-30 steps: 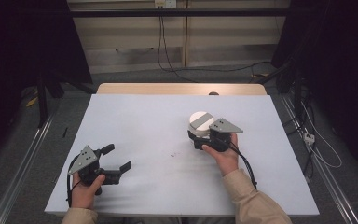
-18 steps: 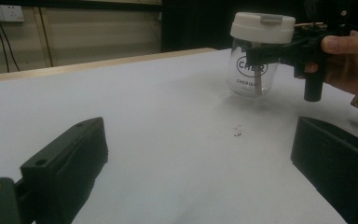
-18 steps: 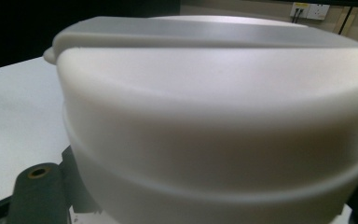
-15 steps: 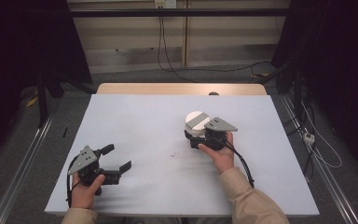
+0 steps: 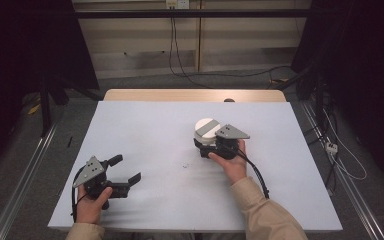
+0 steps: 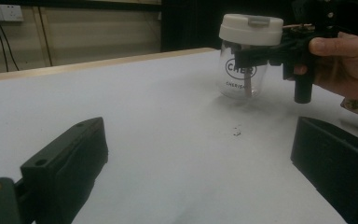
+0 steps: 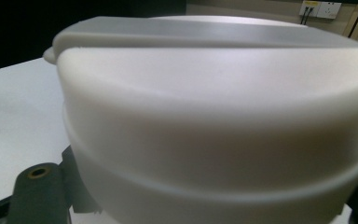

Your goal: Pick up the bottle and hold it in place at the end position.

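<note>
Two hand-held grippers are working over a pale grey-white table sheet [image 5: 145,125], which is lying on a light wooden tabletop [image 5: 180,95] whose far edge is showing beyond it. Right gripper [image 5: 205,145] is clenching a clear glass jar with a white plastic lid [image 6: 247,51], right of the sheet's centre; in the left gripper view the jar is hanging just above the sheet, upright. Left gripper [image 5: 127,170] is sitting near the front left corner, jaws spread wide, nothing between them. Small dark specks [image 5: 185,166] are lying on the sheet between the two. Black cables [image 5: 175,40] are hanging down the beige back wall [image 5: 140,35] from a wall socket [image 5: 176,4]. Metal rails [image 5: 25,175] are flanking the table on a grey floor.
</note>
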The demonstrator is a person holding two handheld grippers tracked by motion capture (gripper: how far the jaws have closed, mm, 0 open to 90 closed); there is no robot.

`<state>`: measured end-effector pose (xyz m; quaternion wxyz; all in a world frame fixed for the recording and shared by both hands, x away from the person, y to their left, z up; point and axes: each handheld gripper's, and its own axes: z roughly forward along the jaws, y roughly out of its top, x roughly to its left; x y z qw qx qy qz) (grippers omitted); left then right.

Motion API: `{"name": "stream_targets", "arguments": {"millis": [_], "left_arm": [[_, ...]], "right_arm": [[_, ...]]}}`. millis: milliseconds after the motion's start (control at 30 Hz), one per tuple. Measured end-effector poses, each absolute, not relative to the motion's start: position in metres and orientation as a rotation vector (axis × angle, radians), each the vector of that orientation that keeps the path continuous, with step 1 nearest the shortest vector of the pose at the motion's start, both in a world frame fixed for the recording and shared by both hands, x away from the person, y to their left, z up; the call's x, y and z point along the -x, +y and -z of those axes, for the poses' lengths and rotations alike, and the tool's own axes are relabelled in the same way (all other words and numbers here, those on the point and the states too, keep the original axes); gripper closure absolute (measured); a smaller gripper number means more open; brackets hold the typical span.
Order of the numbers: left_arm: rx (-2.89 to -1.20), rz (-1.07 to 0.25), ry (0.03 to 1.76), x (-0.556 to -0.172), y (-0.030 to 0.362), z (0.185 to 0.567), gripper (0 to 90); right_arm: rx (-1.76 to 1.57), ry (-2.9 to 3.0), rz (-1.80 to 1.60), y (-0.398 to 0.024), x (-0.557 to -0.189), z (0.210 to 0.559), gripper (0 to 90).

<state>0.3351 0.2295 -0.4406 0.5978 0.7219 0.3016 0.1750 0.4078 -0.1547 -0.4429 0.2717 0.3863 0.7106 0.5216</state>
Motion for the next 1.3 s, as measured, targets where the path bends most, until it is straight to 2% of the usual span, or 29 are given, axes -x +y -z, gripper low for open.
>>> {"name": "stream_targets", "arguments": {"millis": [1300], "left_arm": [[-1.661, -0.400, 0.707, -0.335, 0.231, 0.441, 3.3]], "right_arm": [[-1.013, 1.924, -1.422, -0.141, -0.422, 0.444, 18.4]]}}
